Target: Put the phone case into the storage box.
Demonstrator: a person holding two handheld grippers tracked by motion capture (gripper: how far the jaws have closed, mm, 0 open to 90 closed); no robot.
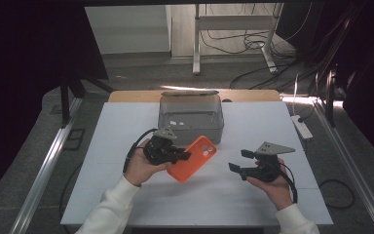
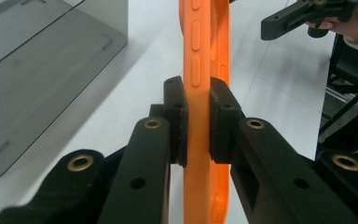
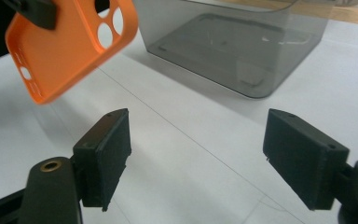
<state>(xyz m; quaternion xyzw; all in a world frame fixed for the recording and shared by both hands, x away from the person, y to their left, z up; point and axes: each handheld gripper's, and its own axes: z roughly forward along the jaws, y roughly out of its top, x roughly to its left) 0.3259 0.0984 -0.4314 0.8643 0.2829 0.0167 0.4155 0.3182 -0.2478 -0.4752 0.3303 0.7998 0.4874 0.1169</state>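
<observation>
An orange phone case (image 1: pixel 195 159) hangs above the white table, clamped by its edge in my left gripper (image 1: pixel 184 156). In the left gripper view the case (image 2: pixel 200 70) stands edge-on between the two black pads (image 2: pixel 176 116), which press on both its sides. My right gripper (image 1: pixel 238 161) is held to the right of the case, apart from it, with its jaws wide open and nothing between them. The right gripper view has the case (image 3: pixel 60 51) at upper left, its camera holes toward me, and the open gripper (image 3: pixel 200 158) over bare table.
A smoky transparent plastic box (image 1: pixel 191 117) stands at the back middle of the white table (image 1: pixel 126 195), just behind the case. A white power strip (image 1: pixel 302 126) lies on the floor at the right. Cables and a metal frame lie beyond the table.
</observation>
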